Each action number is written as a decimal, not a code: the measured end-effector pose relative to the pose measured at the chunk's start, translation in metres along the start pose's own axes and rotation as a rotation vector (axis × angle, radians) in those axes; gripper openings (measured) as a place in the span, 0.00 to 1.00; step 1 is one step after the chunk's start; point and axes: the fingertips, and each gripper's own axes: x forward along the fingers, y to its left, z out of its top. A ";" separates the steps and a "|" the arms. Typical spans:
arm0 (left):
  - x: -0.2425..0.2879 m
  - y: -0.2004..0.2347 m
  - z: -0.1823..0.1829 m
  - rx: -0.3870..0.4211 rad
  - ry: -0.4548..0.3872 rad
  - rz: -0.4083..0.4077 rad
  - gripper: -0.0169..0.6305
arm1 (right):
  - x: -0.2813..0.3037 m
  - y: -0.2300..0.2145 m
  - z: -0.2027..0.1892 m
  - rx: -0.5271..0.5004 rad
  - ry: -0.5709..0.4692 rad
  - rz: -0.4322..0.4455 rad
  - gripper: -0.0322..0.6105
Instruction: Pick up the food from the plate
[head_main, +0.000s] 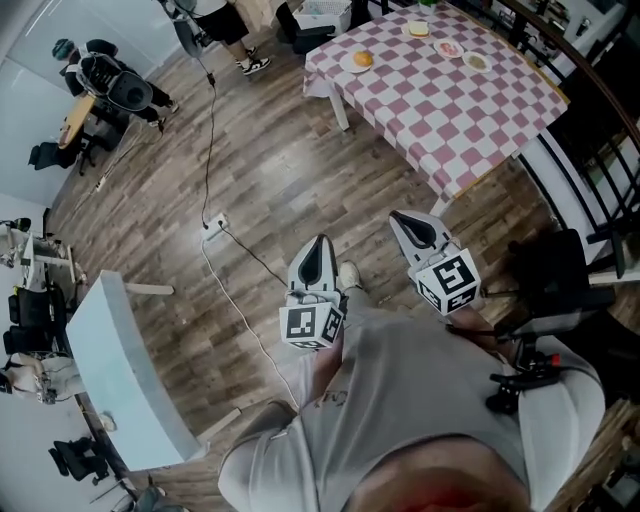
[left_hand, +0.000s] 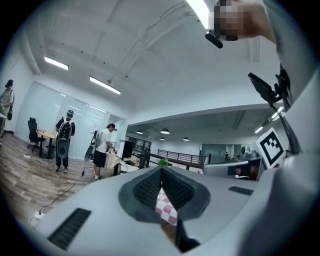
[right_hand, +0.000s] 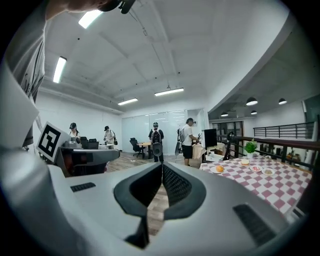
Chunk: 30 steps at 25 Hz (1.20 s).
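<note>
Far ahead stands a table with a pink-and-white checked cloth (head_main: 470, 110). On it a round bun lies on a white plate (head_main: 363, 60), and three more small plates of food sit beyond it (head_main: 449, 47). The right gripper view shows the same bun plate (right_hand: 218, 169) on the table (right_hand: 280, 187). My left gripper (head_main: 318, 247) and right gripper (head_main: 402, 220) are held close to my chest, well short of the table. Both are shut with nothing between the pads. In the left gripper view the shut jaws (left_hand: 162, 171) point towards the cloth (left_hand: 168, 209).
A white cable and power strip (head_main: 215, 224) lie on the wooden floor between me and the table. A pale tilted panel (head_main: 130, 370) stands at the left and a black chair (head_main: 550, 280) at the right by a railing (head_main: 600, 150). People (right_hand: 189, 137) stand by desks far off.
</note>
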 end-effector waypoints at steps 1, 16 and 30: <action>0.009 0.010 -0.001 -0.014 0.001 -0.003 0.04 | 0.011 -0.003 -0.001 -0.006 0.013 -0.009 0.07; 0.132 0.171 0.050 0.065 -0.032 -0.091 0.04 | 0.207 -0.034 0.051 -0.054 0.041 -0.117 0.07; 0.203 0.238 0.036 0.062 0.005 -0.179 0.04 | 0.273 -0.071 0.029 -0.009 0.109 -0.229 0.07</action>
